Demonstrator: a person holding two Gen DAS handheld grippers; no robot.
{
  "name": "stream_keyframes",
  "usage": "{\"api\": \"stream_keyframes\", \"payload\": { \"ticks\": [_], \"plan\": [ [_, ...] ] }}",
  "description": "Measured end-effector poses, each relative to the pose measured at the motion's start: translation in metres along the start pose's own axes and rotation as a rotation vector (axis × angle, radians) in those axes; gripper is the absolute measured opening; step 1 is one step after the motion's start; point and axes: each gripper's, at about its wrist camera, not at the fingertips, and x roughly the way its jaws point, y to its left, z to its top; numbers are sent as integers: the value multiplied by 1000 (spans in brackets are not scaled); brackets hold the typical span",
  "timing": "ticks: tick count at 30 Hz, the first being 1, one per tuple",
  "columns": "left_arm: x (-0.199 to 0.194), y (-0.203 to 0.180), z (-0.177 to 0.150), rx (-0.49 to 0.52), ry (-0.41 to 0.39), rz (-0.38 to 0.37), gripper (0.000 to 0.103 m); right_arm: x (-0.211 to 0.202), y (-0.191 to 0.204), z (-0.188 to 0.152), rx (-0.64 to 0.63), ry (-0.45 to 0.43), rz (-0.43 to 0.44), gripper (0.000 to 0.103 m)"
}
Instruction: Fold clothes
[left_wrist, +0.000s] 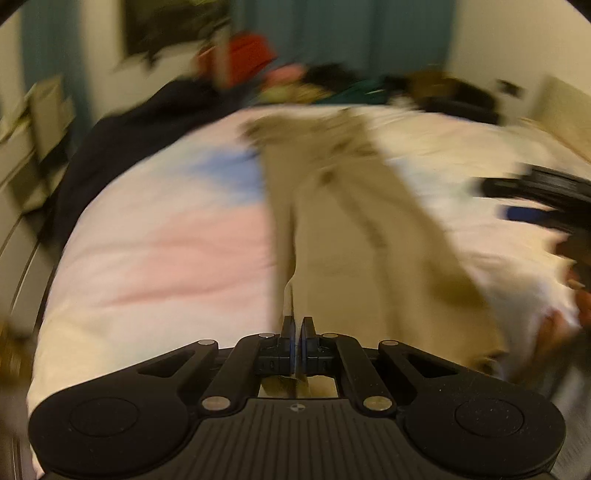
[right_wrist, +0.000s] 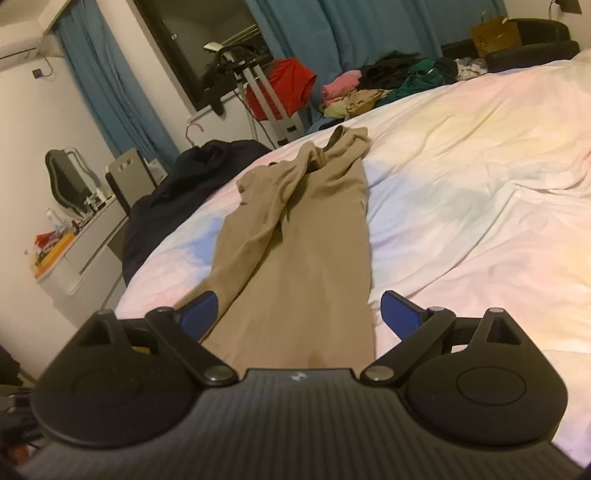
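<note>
Right wrist view: tan trousers (right_wrist: 295, 236) lie stretched on the bed (right_wrist: 480, 192), long axis running from the bottom centre of the frame up toward the upper middle, where the far end is bunched and rumpled. The right gripper (right_wrist: 301, 314) sits at the near end, fingers spread wide, one blue pad low left over the cloth's left edge, the other low right over bare sheet; the near hem passes between them, not pinched. Left wrist view, blurred by motion: the left gripper (left_wrist: 296, 328) has its fingers pressed together on a thin edge of the same trousers (left_wrist: 340, 229), the cloth rising from the pinch and running up the frame to the rumpled end at upper centre. The right gripper (left_wrist: 535, 199) shows at the right edge of that frame, well apart from the pinch. Judgement: both grippers work the near end, the left already holding, so the coming move turns on the right one taking the other near corner and the pair carrying it along the long axis toward the far end. Open sheet lies to the right of the trousers; left of them the bed edge is near, with a dark garment (right_wrist: 184, 192) draped over it. A clothes pile (right_wrist: 380, 85) sits beyond the far end, limiting room there.
</note>
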Motion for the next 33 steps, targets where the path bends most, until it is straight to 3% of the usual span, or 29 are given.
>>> {"api": "stream_keyframes", "payload": {
  "ticks": [4, 8, 11, 12, 14, 16, 18, 20, 24, 25, 26, 27, 31, 33],
  "plan": [
    [0, -58, -5, 199, -59, -40, 3, 2, -6, -2, 36, 20, -6, 96],
    [31, -81, -5, 225, 23, -109, 4, 10, -17, -8, 104, 88, -13, 96],
    [57, -84, -10, 210, 164, -199, 19, 18, -23, -16, 151, 169, 2, 96],
    [63, -79, -12, 188, 225, -239, 34, 20, -25, -18, 170, 195, 9, 96],
    [67, -64, -11, 117, 271, -274, 48, 23, -31, -23, 224, 254, 34, 96],
    [64, -37, -6, -18, 259, -350, 68, 25, -40, -29, 294, 292, 46, 96],
    [63, -1, -3, -198, 224, -403, 77, 26, -49, -35, 364, 330, 58, 96],
    [64, 38, 1, -398, 176, -420, 80, 30, -56, -39, 420, 354, 66, 95],
    [88, 99, -8, -667, 138, -293, 80, 39, -56, -44, 428, 382, 45, 91],
    [98, 108, -13, -724, 169, -265, 78, 41, -56, -45, 425, 399, 40, 81],
    [108, 117, -18, -778, 200, -239, 76, 43, -55, -47, 418, 414, 36, 78],
    [116, 121, -22, -810, 229, -242, 75, 44, -55, -49, 410, 429, 31, 77],
    [125, 104, -14, -703, 255, -242, 77, 47, -48, -54, 382, 474, 49, 70],
    [123, 88, -12, -630, 280, -298, 77, 47, -42, -58, 365, 505, 69, 70]
  ]
}}
